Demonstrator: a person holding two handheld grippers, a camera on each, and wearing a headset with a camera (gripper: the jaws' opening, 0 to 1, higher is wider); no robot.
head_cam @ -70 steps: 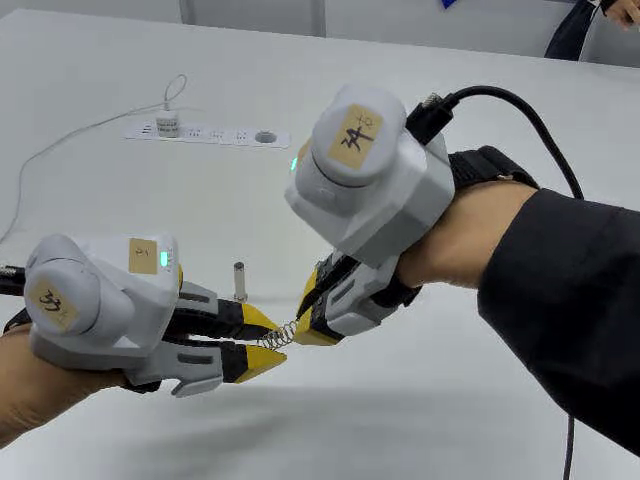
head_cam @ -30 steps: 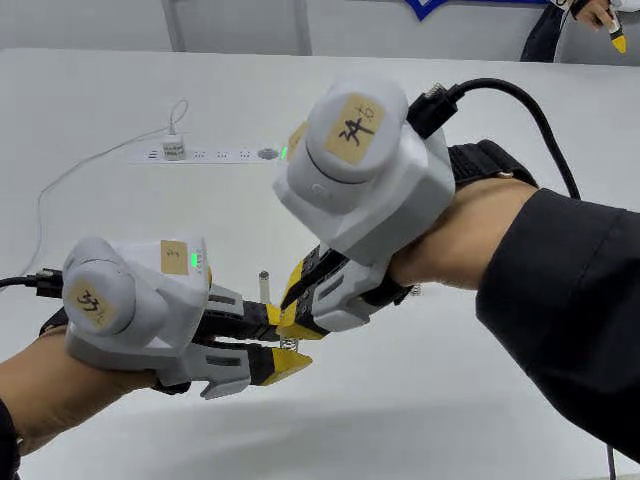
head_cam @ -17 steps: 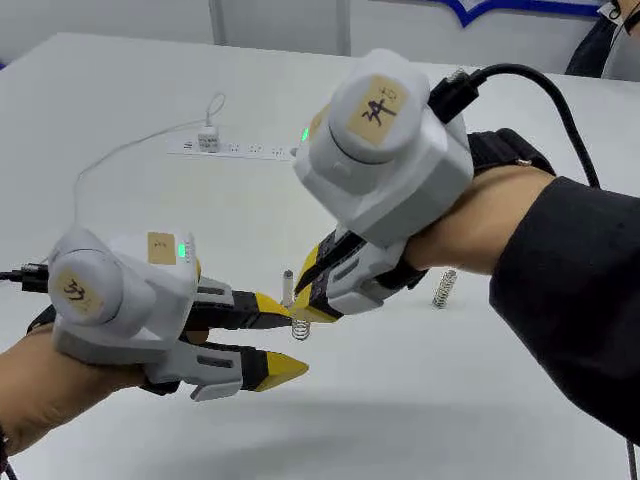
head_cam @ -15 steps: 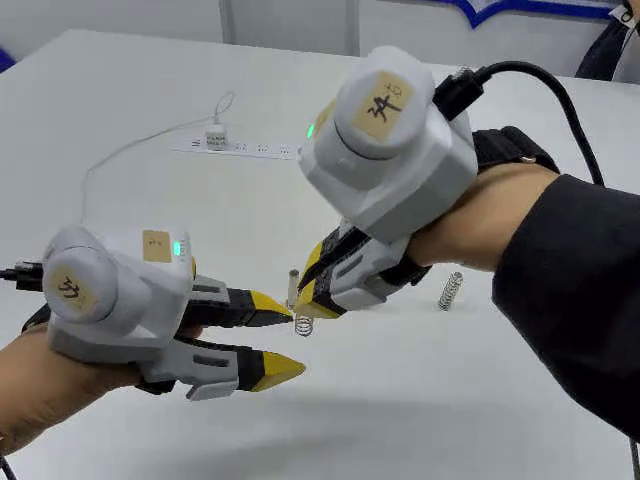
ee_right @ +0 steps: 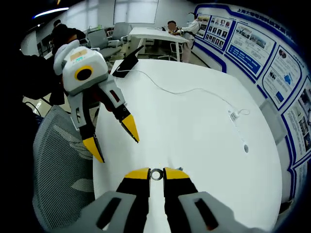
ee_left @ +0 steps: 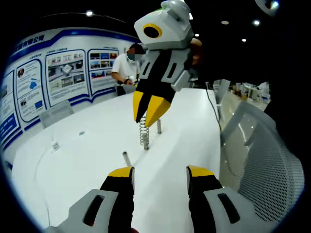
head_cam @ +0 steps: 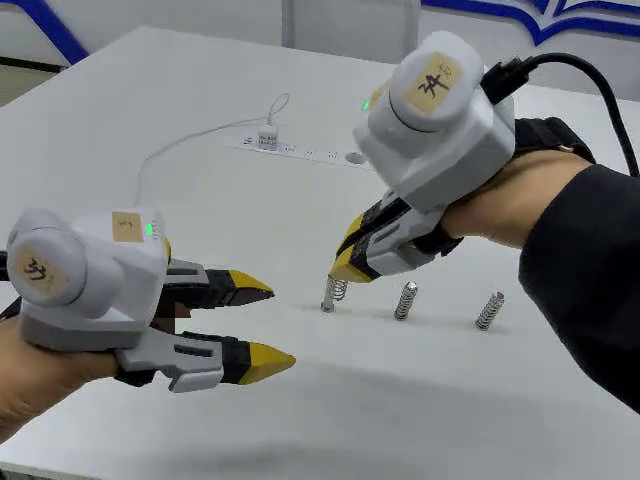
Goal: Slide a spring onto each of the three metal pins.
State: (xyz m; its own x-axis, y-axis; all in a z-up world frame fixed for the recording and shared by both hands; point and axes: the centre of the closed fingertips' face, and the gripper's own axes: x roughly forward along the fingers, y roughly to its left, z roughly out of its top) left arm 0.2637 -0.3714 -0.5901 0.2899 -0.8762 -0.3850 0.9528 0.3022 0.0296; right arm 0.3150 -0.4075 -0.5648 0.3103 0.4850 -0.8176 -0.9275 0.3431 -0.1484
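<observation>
My right gripper (head_cam: 345, 272) (ee_right: 156, 175) is shut on the top of a small steel spring (head_cam: 338, 290) (ee_right: 156, 173), seen end-on as a ring between the jaws. The spring (ee_left: 144, 135) hangs upright under that gripper (ee_left: 148, 112), its foot on the table close beside a bare metal pin (head_cam: 327, 297) (ee_left: 126, 158). Another upright pin (ee_left: 159, 126) stands just beyond. To the right stand two more ribbed uprights that look like springs (head_cam: 405, 300) (head_cam: 490, 310). My left gripper (head_cam: 262, 325) (ee_left: 159, 174) (ee_right: 116, 143) is open and holds nothing, a hand's width left of the pin.
The white table (head_cam: 200, 200) carries a power strip (head_cam: 300, 153) with a charger and cable (head_cam: 267, 137) at the back. A mesh chair (ee_left: 272, 160) stands by the table edge. A person (ee_left: 124, 68) stands near wall posters.
The left gripper, earlier meeting the spring with the right one, has opened and drawn back to the left. The right gripper now holds the spring alone beside the pin. The head camera has shifted.
</observation>
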